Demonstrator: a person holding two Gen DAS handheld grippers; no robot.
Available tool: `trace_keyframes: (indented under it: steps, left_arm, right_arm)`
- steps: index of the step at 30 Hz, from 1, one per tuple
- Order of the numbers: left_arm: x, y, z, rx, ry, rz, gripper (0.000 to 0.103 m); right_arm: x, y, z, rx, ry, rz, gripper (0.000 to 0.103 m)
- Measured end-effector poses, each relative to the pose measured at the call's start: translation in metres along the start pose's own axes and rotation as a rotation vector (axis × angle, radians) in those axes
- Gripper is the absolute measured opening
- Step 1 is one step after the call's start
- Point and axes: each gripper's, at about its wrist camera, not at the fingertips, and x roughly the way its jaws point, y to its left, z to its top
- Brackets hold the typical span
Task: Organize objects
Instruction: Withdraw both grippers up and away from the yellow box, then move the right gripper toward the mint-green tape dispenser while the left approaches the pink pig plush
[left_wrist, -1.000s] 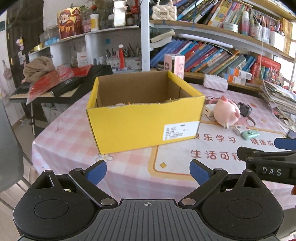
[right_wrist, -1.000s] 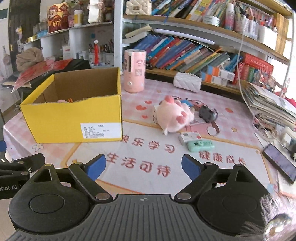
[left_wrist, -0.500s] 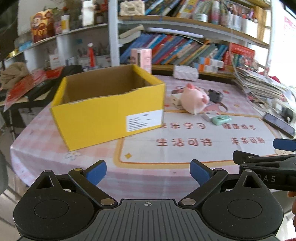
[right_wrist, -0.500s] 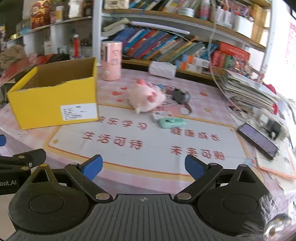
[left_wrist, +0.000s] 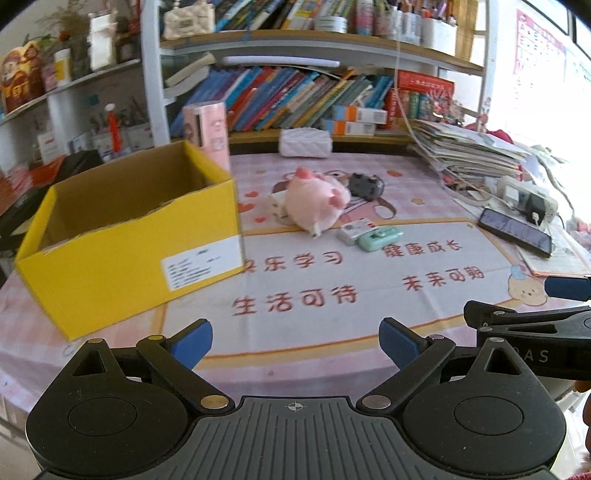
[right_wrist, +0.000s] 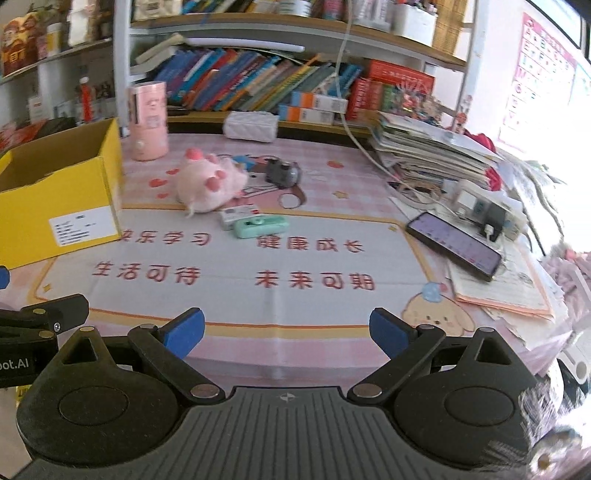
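Note:
An open yellow cardboard box (left_wrist: 140, 251) (right_wrist: 55, 206) stands at the left of the table. To its right lie a pink plush pig (left_wrist: 316, 201) (right_wrist: 208, 184), a small white box (left_wrist: 354, 229) (right_wrist: 240, 214), a mint green case (left_wrist: 380, 238) (right_wrist: 260, 225) and a dark grey toy (left_wrist: 365, 184) (right_wrist: 282, 173). My left gripper (left_wrist: 295, 343) hangs open and empty over the near table edge. My right gripper (right_wrist: 286, 332) is open beside it, nothing between its blue pads.
A pink cylinder (right_wrist: 147, 120) and a white pouch (right_wrist: 251, 125) sit at the back. A phone (right_wrist: 456, 245), a power strip (right_wrist: 484, 206), loose papers and a stack of books (right_wrist: 424, 151) crowd the right side. Bookshelves (left_wrist: 314, 92) rise behind the table.
Both views have swung to the right: the yellow box slid leftward in frame, and the phone and papers at the right came into sight. Both grippers stay open and empty.

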Motion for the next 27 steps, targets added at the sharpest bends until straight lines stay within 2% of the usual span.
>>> trace_keyframes:
  steps: [10,27]
  left_arm:
    - [0.022,-0.022,0.025,0.031,-0.024,-0.015,0.098]
    - [0.063,-0.031,0.075,-0.062,-0.075,0.07,0.098]
  right_arm:
    - [0.022,-0.028,0.021,0.027,-0.005,-0.015,0.096]
    - [0.089,-0.04,0.073,-0.08,0.005,0.114,0.094]
